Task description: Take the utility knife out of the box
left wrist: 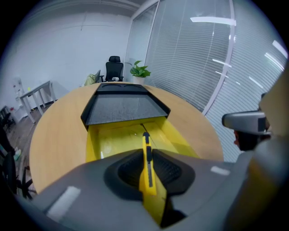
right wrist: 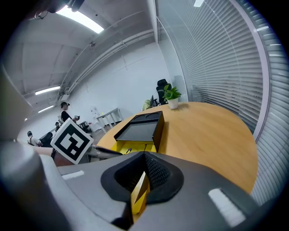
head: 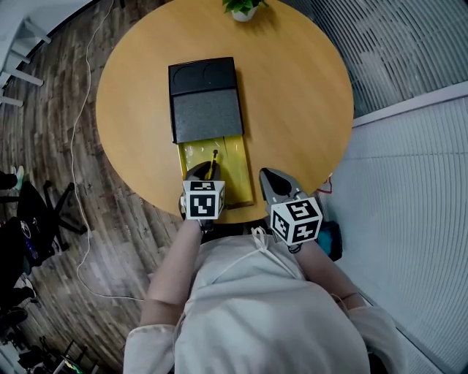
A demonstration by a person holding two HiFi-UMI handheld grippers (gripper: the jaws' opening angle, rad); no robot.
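Note:
A black box (head: 205,98) lies on the round wooden table (head: 307,95), its yellow tray (head: 235,157) slid out toward me. My left gripper (head: 207,172) hovers over the tray's near end, shut on the yellow utility knife (head: 213,163). In the left gripper view the knife (left wrist: 146,164) stands edge-on between the pads, tip pointing at the tray (left wrist: 113,140). My right gripper (head: 269,180) sits just right of the tray near the table edge, jaws together (right wrist: 143,175). A yellow sliver shows low between them; what it is I cannot tell.
A potted plant (head: 243,7) stands at the table's far edge. The near table edge (head: 241,215) runs right under both grippers. A glass wall with blinds (head: 395,51) is to the right. A white cable (head: 77,146) trails over the wood floor on the left.

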